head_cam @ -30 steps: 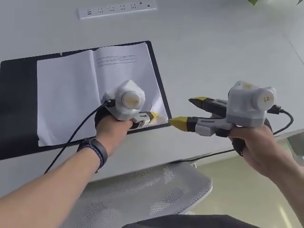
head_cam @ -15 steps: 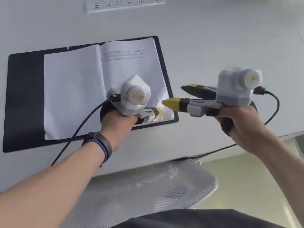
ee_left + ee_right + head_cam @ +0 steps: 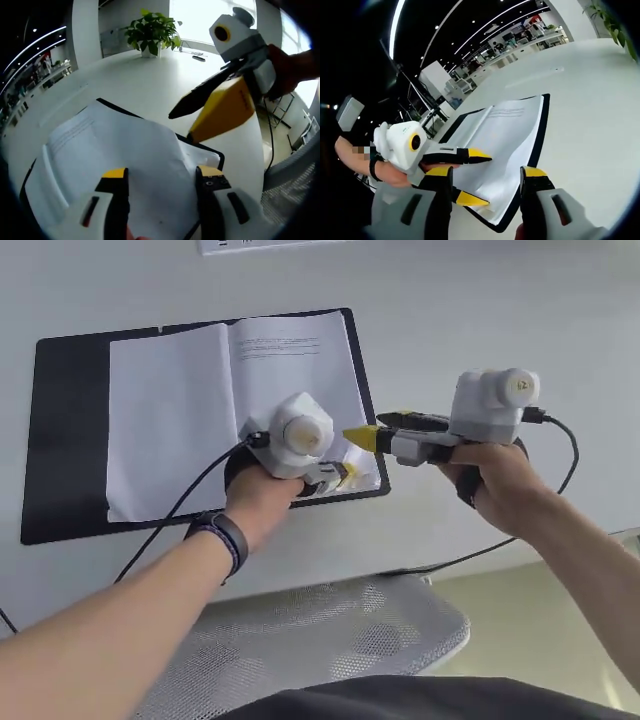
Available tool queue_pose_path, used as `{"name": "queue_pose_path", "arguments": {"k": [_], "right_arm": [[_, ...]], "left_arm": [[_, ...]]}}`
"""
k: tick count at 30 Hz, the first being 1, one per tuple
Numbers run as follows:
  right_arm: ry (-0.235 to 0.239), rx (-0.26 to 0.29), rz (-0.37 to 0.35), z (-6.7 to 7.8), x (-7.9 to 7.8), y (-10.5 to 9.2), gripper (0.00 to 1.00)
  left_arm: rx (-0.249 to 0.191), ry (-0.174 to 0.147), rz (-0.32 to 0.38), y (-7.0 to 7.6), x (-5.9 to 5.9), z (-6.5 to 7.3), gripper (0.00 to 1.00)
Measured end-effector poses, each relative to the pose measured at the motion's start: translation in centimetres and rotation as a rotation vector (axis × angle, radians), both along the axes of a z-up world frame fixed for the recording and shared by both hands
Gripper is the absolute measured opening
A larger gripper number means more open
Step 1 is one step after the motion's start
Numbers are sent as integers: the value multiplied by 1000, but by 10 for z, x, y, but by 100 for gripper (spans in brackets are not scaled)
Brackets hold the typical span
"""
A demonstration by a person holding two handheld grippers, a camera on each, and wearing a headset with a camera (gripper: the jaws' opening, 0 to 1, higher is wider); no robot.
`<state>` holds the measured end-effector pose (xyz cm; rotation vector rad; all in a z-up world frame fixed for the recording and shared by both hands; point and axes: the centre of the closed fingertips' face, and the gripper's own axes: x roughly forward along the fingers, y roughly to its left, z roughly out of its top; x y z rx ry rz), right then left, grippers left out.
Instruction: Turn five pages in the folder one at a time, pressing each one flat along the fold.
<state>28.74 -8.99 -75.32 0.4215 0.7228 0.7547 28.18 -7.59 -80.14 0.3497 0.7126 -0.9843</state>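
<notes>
Black folder (image 3: 65,440) open on white surface (image 3: 480,300). Left hand-held gripper (image 3: 340,477), jaws spread, over right page (image 3: 300,380), 5 o'clock corner. Right hand-held gripper (image 3: 375,428), jaws spread, just beside that corner at 3 o'clock.

White worktop (image 3: 480,300) with a power strip (image 3: 250,245) — mesh chair (image 3: 330,640) below, potted plant (image 3: 150,32) by bright windows (image 3: 192,15).

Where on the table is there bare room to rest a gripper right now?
Bare table lies right of the folder, beyond the right gripper, and in a narrower strip between the folder's far edge and the power strip. Crowded: the right page's near corner, where the left gripper and right gripper sit close.
</notes>
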Motion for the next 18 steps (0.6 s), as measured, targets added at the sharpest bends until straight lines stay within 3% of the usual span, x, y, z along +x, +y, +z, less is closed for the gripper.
{"name": "queue_pose_path", "arguments": {"k": [10, 18], "right_arm": [[56, 36, 0, -16, 7, 11, 42], [69, 77, -27, -17, 10, 13, 28]], "left_arm": [[3, 2, 0, 0, 1, 0, 53], [4, 4, 0, -1, 5, -3, 53]]}}
